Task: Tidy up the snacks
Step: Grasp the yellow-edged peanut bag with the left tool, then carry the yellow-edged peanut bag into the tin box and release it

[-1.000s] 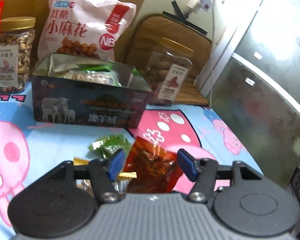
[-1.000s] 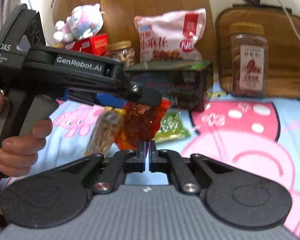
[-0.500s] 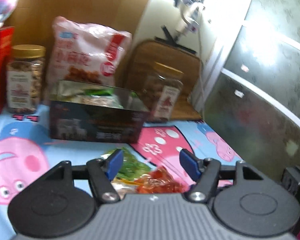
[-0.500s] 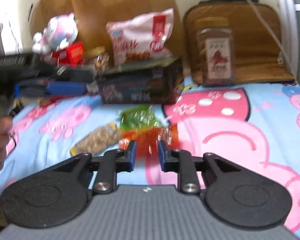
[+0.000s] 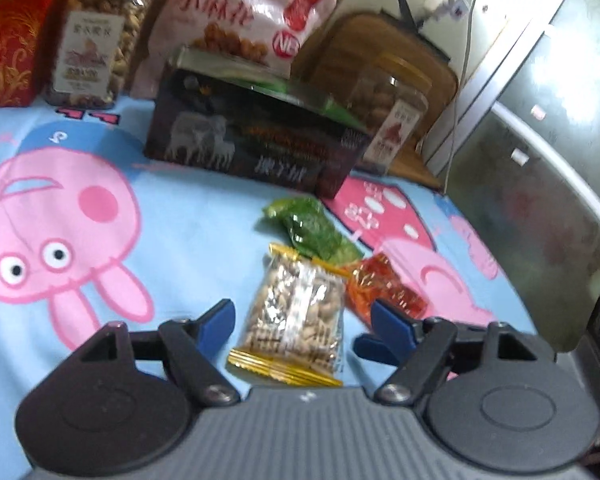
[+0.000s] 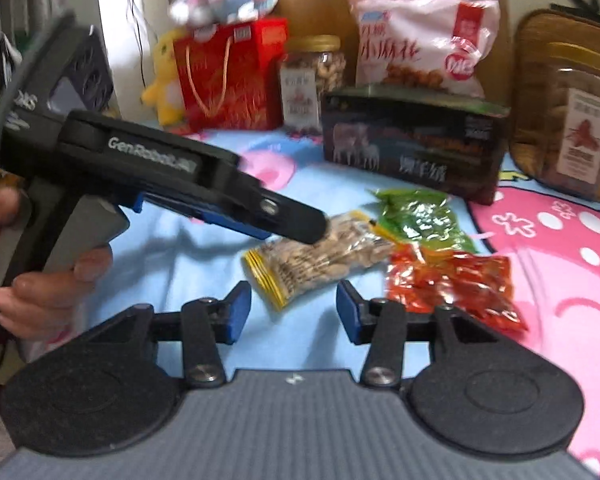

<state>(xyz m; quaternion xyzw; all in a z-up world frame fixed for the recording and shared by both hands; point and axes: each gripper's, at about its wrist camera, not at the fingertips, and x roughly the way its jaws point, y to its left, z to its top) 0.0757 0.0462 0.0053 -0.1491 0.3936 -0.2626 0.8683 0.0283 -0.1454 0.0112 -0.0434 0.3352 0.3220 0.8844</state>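
1. The left gripper (image 5: pixel 296 322) has its jaws spread and opening further; the nut packet (image 5: pixel 296 316) lies flat between the blue pads, but neither pad presses on it.
2. The right gripper (image 6: pixel 294 306) is also opening, its jaws apart with only a corner of the nut packet (image 6: pixel 320 258) showing in the gap, nothing pinched.
3. The nut packet looks light and crinkly, a loose-filled film pouch (likely slippery on the flat faces). It should give under the pads, so I would take it across the middle or by the stiffer yellow seal at the near end, gently, since the nuts may crack.
4. Just beside it lie the red packet (image 6: pixel 452 284) and the green packet (image 6: pixel 420 214), both soft, shiny foil, touching or overlapping one another; a pinch on a crimped edge seems the safest hold.
5. All three rest on the cartoon-print cloth (image 5: pixel 100 184), near the open dark box (image 5: pixel 256 140), which already holds some packets and is probably where they belong.
6. Behind stand two nut jars, a pink bag and a red gift bag (not easily gripped by these jaws).
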